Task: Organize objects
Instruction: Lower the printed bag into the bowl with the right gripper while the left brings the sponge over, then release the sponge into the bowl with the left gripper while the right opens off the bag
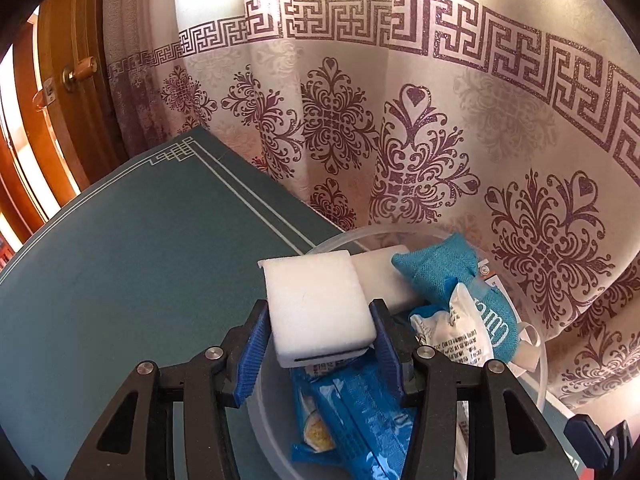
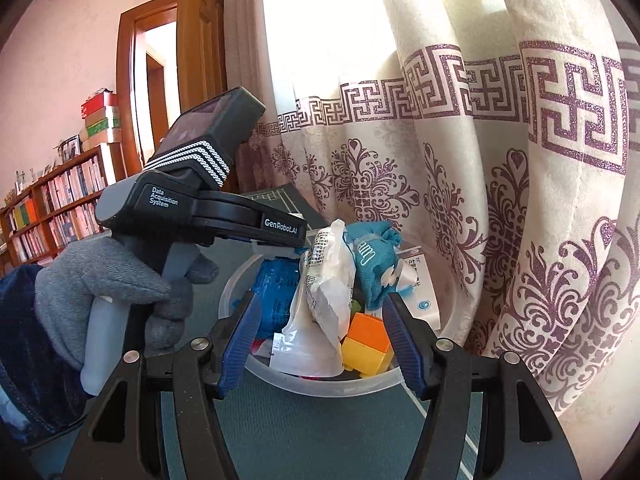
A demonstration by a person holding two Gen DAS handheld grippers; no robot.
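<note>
My left gripper (image 1: 320, 316) is shut on a white sponge block (image 1: 316, 300) and holds it over the near rim of a clear plastic tub (image 1: 536, 352). The tub holds a second white block (image 1: 384, 280), a teal cloth pouch (image 1: 448, 276), a white printed packet (image 1: 460, 332) and a blue snack wrapper (image 1: 360, 420). In the right wrist view my right gripper (image 2: 320, 312) is open and empty just before the tub (image 2: 280, 372), with the white packet (image 2: 328, 280), teal pouch (image 2: 372, 264) and orange and yellow blocks (image 2: 366, 344) between its fingers' lines. The left gripper body (image 2: 208, 200) reaches over the tub's left side.
The tub stands on a dark green table mat (image 1: 120, 280) close to a patterned curtain (image 1: 440, 140). A wooden door (image 1: 72, 80) is at the left. A bookshelf (image 2: 52, 208) stands along the far wall. A gloved hand (image 2: 120, 284) holds the left gripper.
</note>
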